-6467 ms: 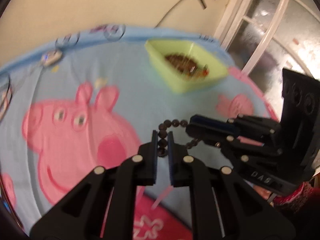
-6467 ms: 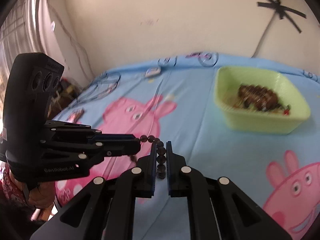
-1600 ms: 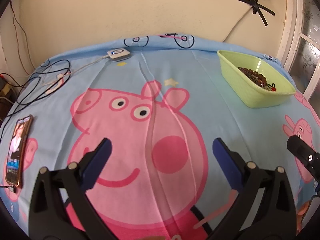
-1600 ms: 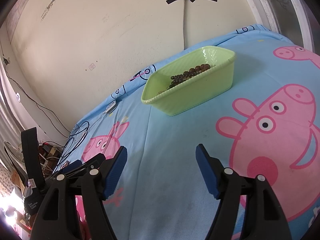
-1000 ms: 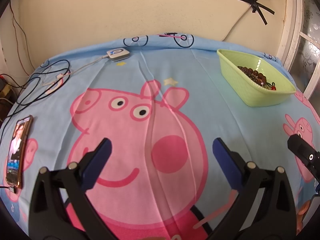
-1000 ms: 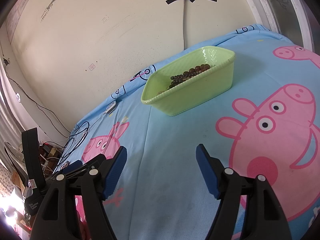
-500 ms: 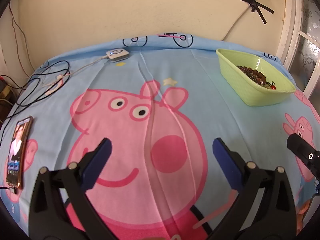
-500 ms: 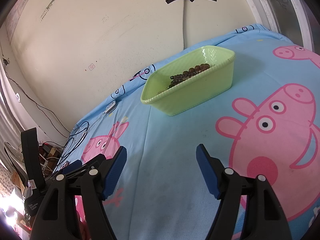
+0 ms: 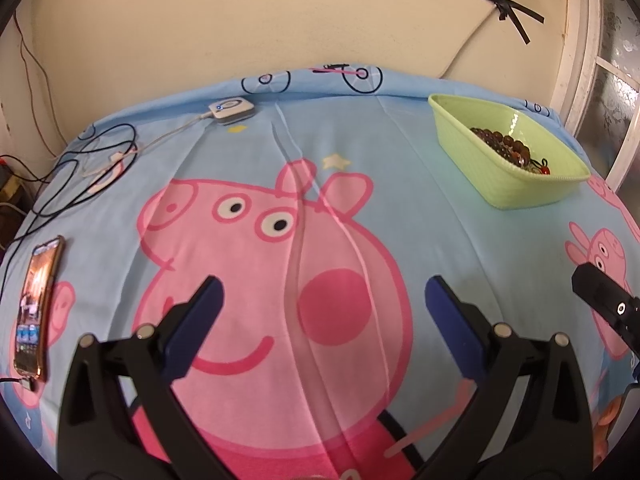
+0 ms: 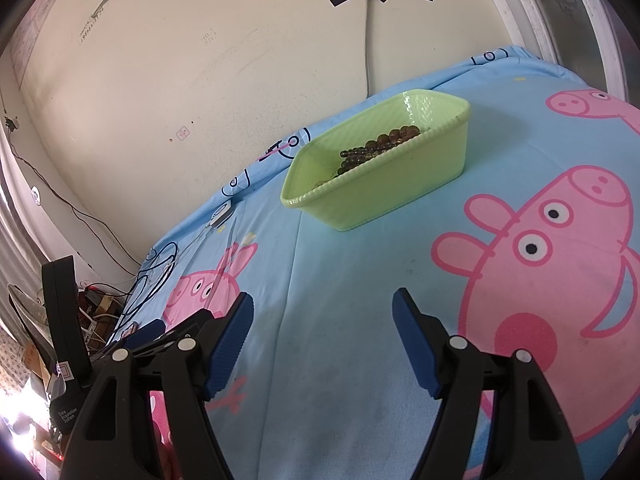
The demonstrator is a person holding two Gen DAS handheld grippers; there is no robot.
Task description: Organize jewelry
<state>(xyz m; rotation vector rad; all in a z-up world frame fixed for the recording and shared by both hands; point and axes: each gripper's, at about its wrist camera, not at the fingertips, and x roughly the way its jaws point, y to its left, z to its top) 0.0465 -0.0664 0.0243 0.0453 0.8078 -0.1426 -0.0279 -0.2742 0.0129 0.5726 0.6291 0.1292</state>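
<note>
from the left wrist, the left hand-held gripper tilts down over the cartoon-pig sheet, jaws wide apart with nothing between them; the green basket with the beads sits far right, a phone at the left edge. from the right wrist, the right hand-held gripper points lower-angled toward the basket, jaws spread and empty, beads inside.

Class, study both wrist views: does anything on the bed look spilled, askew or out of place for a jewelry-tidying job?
Nothing is spilled: the beads lie inside the green basket, which sits upright. The odd items are a phone and tangled cables at the sheet's left edge, unrelated to jewelry. Both the left gripper and right gripper are open and empty.
</note>
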